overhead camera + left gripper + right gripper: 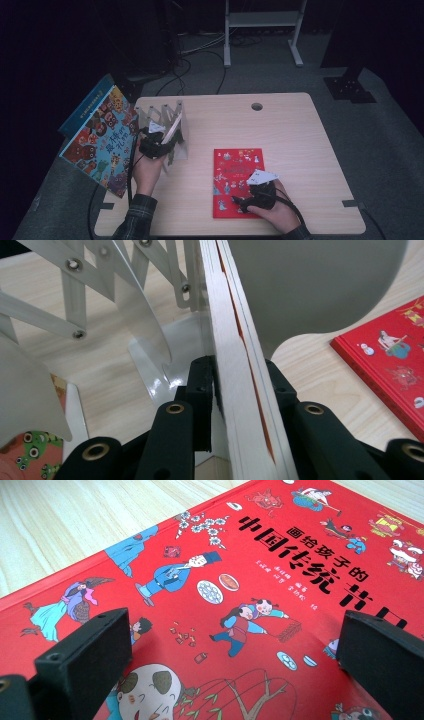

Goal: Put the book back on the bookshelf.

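Nearest the high camera, at the front edge of the pale wooden tabletop [295, 130], the right gripper [239, 201] rests in a hand on the flat red hardcover picture book [237, 172] with Chinese lettering and cartoon figures. In the right gripper view its black fingers [85, 655] stand wide apart above the red cover [240, 580], one at each side, with nothing clamped between them.

Left of the red book, the left gripper [159, 145] reaches into the white folding accordion-style metal book rack [162, 117], which stands upright on the tabletop. In the left gripper view its black fingers [202, 390] sit narrow on either side of a thin upright book with pale page edges and an orange stripe [237, 380]; one finger lies against each face of it, so they hold it. That thin book stands in the rack, just beside a white rounded divider plate [310, 285], with the rack's riveted scissor bars [75, 295] on its other side.

Further left of the rack, a large blue picture book with cartoon monsters [102, 140] leans tilted off the tabletop's left edge.
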Motion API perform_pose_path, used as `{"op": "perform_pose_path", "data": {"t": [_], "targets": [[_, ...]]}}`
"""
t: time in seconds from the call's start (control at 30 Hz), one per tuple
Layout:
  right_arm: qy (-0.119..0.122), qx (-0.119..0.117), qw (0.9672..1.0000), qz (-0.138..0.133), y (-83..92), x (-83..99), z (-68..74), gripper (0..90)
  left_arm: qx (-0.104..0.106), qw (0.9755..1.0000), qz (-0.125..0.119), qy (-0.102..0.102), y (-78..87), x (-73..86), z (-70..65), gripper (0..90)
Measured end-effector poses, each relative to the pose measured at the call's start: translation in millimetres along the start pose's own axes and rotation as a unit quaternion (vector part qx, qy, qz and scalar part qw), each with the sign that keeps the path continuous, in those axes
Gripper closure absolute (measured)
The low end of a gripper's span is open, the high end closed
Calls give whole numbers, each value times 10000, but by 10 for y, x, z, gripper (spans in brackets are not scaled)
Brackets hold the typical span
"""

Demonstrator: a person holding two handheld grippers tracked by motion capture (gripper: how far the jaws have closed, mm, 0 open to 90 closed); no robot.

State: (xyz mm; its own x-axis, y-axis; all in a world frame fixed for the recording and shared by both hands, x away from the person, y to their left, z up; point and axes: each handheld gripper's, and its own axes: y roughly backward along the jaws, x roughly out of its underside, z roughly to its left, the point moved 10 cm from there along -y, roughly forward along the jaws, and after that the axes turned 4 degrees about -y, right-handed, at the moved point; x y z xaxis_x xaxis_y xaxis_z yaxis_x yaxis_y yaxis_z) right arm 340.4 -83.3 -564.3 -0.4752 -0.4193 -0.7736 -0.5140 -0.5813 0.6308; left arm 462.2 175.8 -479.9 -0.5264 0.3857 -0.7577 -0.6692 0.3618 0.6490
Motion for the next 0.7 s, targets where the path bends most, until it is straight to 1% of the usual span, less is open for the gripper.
{"op": "perform_pose_path", "data": {"t": [0.07,0.1,0.13,0.17,0.2,0.23,0.3,0.37,0.43,0.47,0.5,0.57,0.63,0.7], "targets": [[1,0,10000,0,0,0,0,6,60,10000,-37,19,0,2,-4,700],[2,1,10000,-1,0,0,0,6,119,9999,-55,16,1,1,-10,679],[-1,1,10000,1,0,0,0,6,182,9998,-104,-16,6,1,-19,646],[3,0,10000,-1,0,0,0,6,211,9997,-94,-27,7,10,-27,575],[3,0,10000,-1,0,0,0,6,255,9996,-85,-65,16,23,-40,540],[3,-1,10000,-1,0,0,0,6,245,9996,-106,-113,36,38,-43,515],[-8,2,10000,-5,-1,-1,1,6,357,9991,-170,-151,85,76,-68,474],[-10,2,10000,-5,0,-1,1,6,359,9989,-161,-235,125,123,-76,424],[1,0,10000,-1,0,0,0,6,328,9990,-135,-266,172,190,-72,407],[1,0,10000,-1,0,0,0,6,328,9990,-135,-266,172,190,-72,406],[3,0,10000,-1,0,0,0,6,366,9987,-161,-323,219,250,-69,405],[2,0,10000,0,0,0,0,6,415,9985,-164,-325,262,306,-57,406],[2,0,10000,-1,0,0,0,6,453,9980,-128,-415,301,361,-42,409],[3,0,10000,-2,0,0,0,6,542,9970,-172,-522,343,412,-43,422]]}}
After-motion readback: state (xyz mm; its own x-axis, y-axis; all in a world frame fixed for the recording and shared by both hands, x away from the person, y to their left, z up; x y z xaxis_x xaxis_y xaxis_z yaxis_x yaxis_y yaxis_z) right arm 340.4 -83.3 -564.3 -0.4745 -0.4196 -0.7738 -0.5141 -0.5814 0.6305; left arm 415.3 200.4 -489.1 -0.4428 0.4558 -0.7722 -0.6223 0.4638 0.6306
